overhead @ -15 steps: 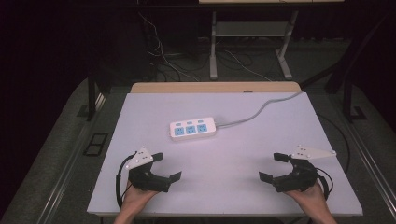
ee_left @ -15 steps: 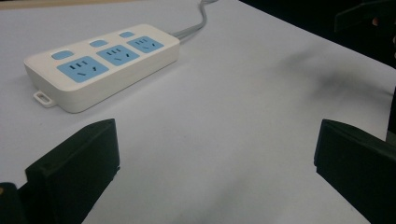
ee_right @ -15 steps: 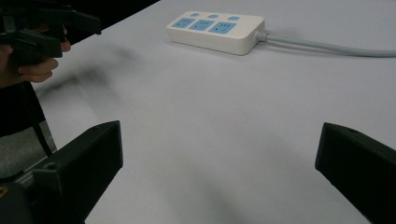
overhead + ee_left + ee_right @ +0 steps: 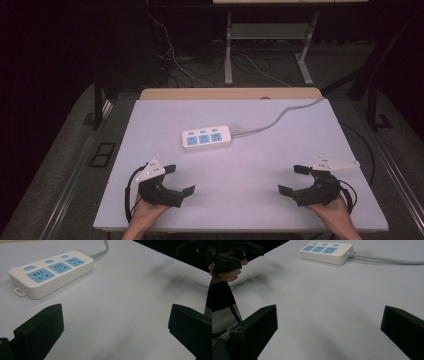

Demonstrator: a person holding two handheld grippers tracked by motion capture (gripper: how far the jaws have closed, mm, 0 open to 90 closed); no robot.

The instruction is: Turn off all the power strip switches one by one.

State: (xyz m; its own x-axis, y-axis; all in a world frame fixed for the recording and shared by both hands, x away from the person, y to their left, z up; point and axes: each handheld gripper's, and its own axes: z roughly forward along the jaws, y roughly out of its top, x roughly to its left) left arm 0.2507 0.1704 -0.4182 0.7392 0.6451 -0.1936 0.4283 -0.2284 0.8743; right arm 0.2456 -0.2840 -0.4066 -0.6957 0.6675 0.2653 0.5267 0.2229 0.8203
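A white power strip (image 4: 206, 137) with three blue sockets lies flat near the middle of the white table (image 4: 260, 165), and its grey cable (image 4: 280, 119) runs off to the far right edge. My left gripper (image 4: 179, 179) rests at the near left, open, with nothing between its jaws. At the near right my right gripper (image 4: 295, 179) is likewise open and empty. The left gripper view has the power strip (image 4: 51, 271) ahead to the left of its wide-apart jaws. Far ahead in the right gripper view lies the power strip (image 4: 326, 252), with the other hand (image 4: 229, 267) at the upper left.
A wooden board (image 4: 227, 93) edges the table's far side. Behind it stand metal desk legs (image 4: 228, 50) and loose cables (image 4: 175, 60) on a dark floor. Bare tabletop lies between the two grippers.
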